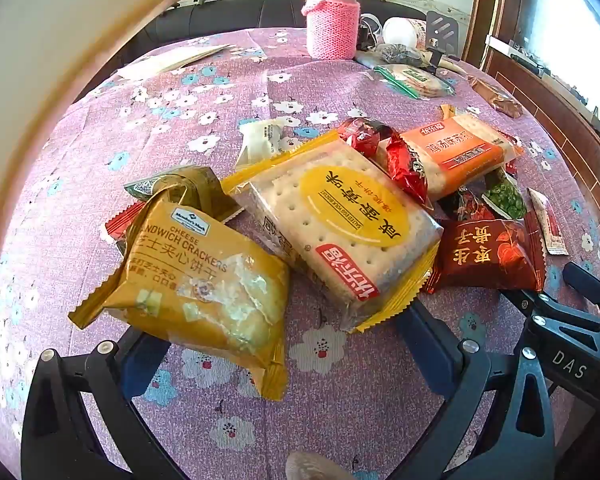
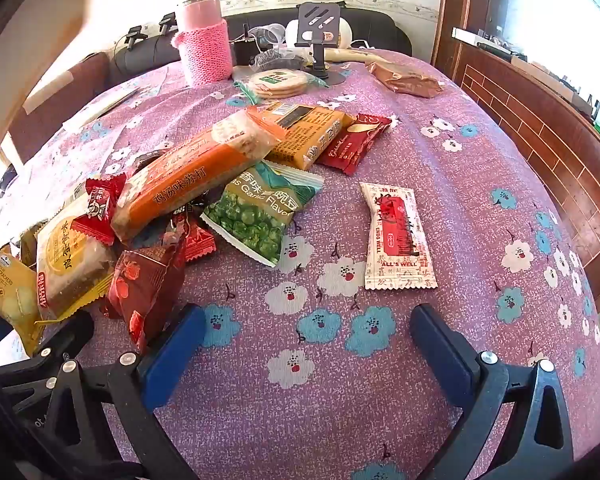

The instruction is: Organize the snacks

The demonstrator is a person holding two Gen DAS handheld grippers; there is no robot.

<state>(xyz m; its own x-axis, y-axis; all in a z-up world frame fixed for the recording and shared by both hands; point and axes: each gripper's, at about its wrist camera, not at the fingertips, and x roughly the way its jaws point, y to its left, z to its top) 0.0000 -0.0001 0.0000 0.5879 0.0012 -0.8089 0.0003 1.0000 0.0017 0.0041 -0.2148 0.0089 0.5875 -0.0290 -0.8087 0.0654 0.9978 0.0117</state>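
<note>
between the spread left tool (image 1: 280, 344) fingers, the cheese cracker pack (image 1: 196, 280) hides one blue pad; right tool (image 2: 308, 340) gapes.

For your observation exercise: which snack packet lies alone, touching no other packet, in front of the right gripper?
The white sachet with red print reading "ALL'S WELL"; the other nearby snacks overlap in a heap.

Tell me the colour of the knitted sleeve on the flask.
Pink, on the steel-capped flask's knitted sleeve; the right wrist view shows it best.
</note>
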